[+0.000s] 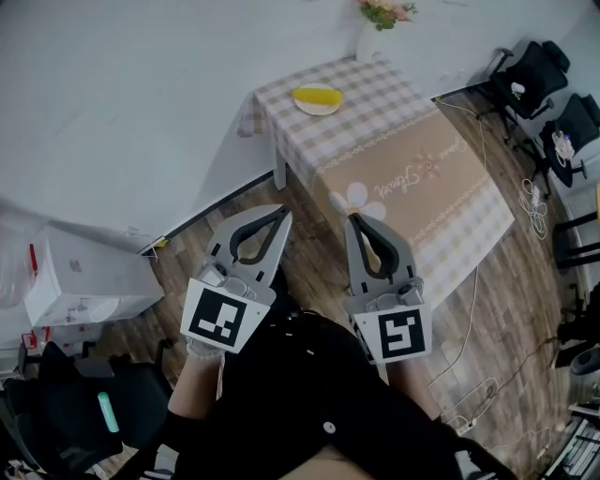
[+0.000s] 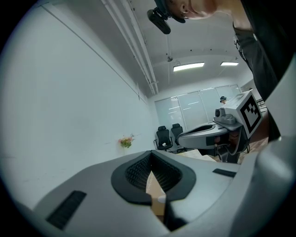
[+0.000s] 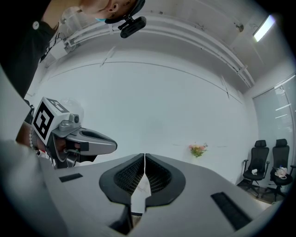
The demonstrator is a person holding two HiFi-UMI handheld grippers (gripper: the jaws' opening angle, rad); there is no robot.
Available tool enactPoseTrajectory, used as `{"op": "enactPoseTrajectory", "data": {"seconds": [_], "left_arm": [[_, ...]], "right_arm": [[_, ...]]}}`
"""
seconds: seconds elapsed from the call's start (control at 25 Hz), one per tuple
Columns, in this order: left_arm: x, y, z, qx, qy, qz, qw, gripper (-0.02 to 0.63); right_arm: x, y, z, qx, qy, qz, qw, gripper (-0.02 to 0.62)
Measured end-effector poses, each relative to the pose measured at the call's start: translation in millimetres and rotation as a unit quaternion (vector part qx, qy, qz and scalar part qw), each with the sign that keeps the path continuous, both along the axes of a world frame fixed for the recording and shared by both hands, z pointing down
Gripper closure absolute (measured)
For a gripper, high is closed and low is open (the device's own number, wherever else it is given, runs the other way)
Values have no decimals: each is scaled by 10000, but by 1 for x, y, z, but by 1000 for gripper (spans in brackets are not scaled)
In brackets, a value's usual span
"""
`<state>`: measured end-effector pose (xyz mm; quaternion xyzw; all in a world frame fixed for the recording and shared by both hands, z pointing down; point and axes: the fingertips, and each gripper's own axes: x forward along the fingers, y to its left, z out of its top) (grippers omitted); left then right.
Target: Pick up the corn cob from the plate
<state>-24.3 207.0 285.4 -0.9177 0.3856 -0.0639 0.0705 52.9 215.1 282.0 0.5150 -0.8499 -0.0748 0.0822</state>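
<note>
My left hand-held gripper (image 1: 284, 215) and right hand-held gripper (image 1: 354, 218) were closed, empty. I judged: approach the far corn (image 1: 317, 96), then open.

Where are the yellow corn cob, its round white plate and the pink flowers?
yellow corn cob (image 1: 317, 95): head view, its middle.
round white plate (image 1: 319, 112): head view, near rim.
pink flowers (image 1: 386, 11): head view, the blooms.
</note>
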Motion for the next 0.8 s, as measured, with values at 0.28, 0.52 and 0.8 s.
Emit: {"op": "enactPoseTrajectory", "data": {"seconds": [0.28,0.52,0.8], "left_arm": [[0,-31,4,-60,-9,105,9999,594],[-3,-71,11,-197,22,176,9996,594],[-1,-122,10,-251,-15,370,9990,594]], "right_arm": [[0,-29,6,-98,45,92,9999,552],[-5,-65,8,-186,111,143,9997,552],[0,-113,10,-328,131,382,9986,552]]}}
